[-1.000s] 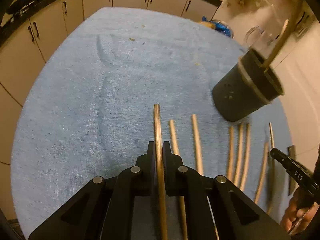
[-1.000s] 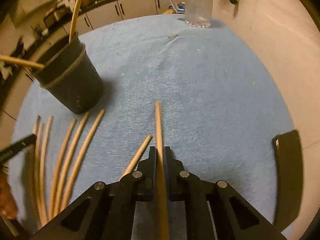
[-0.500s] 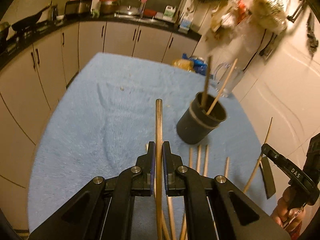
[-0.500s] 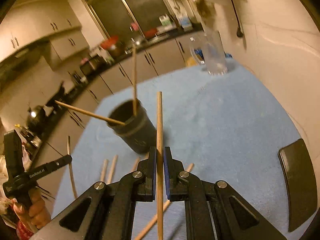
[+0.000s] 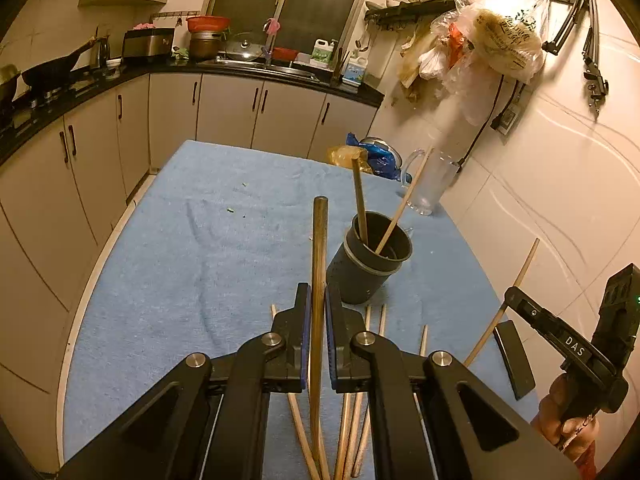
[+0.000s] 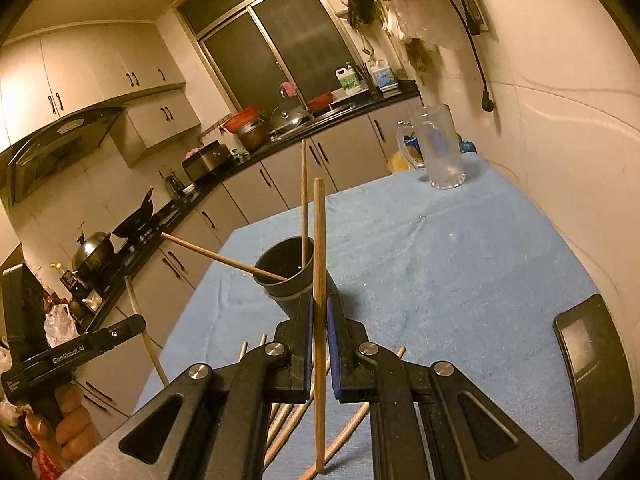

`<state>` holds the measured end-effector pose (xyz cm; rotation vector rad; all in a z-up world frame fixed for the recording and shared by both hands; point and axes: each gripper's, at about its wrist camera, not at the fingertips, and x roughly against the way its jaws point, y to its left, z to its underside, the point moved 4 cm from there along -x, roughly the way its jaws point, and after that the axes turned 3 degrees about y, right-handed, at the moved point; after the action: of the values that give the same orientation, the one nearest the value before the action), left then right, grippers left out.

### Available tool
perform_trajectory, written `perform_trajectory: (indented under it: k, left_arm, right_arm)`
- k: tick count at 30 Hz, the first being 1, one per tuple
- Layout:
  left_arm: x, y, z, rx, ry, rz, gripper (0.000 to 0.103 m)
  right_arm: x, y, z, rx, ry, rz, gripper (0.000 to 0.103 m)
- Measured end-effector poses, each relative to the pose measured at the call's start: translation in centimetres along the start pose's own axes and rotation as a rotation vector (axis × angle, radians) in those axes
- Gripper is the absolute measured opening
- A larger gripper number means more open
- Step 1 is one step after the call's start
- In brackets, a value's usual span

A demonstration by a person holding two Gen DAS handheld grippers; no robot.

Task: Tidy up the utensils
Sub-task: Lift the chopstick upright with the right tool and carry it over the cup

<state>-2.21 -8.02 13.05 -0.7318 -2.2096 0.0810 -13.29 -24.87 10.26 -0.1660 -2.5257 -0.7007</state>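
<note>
My left gripper (image 5: pixel 317 300) is shut on a dark wooden chopstick (image 5: pixel 319 248) that points up and forward, lifted above the table. My right gripper (image 6: pixel 319 308) is shut on a lighter chopstick (image 6: pixel 319 240), also lifted. A dark cylindrical holder (image 5: pixel 370 264) stands on the blue towel with two chopsticks leaning in it; it also shows in the right wrist view (image 6: pixel 294 276). Several loose chopsticks (image 5: pixel 374 320) lie on the towel in front of the holder, partly hidden by my grippers. The right gripper shows at the left view's right edge (image 5: pixel 568 344).
A clear glass jug (image 5: pixel 430 182) stands at the far right corner of the blue towel (image 5: pixel 180 260). A flat black object (image 6: pixel 592 372) lies near the right edge. Kitchen cabinets and counter run along the left and back. A tiled wall is on the right.
Both grippers have risen from the towel and tilted up, each lifting its chopstick. The holder is now farther below and ahead.
</note>
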Motion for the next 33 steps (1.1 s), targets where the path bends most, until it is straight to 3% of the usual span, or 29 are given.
perform_trajectory:
  k: [33]
  left_arm:
    - [2.9,-3.7,-1.0,-0.053,-0.054,0.038,0.006]
  right_arm:
    - [1.2,-0.5,-0.9,-0.019,-0.038,-0.030,0.007]
